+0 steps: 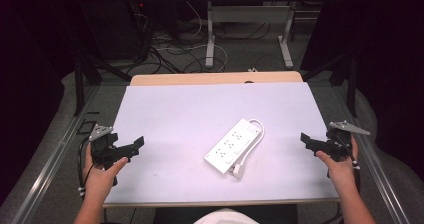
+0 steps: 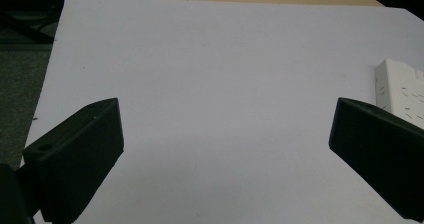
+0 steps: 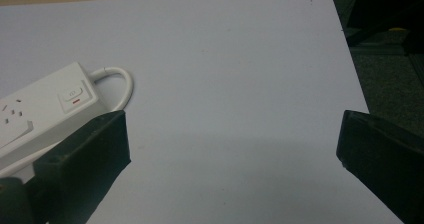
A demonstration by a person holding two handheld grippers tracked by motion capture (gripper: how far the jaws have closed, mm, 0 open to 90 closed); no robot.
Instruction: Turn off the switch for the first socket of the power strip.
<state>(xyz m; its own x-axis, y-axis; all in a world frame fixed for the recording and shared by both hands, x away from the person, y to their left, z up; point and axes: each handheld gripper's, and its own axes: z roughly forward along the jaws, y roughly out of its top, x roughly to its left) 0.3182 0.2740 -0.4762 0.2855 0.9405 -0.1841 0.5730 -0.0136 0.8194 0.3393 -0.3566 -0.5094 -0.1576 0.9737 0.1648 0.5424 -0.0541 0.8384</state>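
High view showed both grippers, left gripper (image 1: 131,146) and right gripper (image 1: 309,140), jaws apart, flanking power strip (image 1: 233,144) on bench (image 1: 165,114); approach its ends squarely.

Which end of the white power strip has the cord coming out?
The far end of the power strip, by the switch. The cord loops out there and runs back beside it to the plug.

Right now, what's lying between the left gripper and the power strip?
Nothing: the high view shows bare white table between left gripper and power strip.
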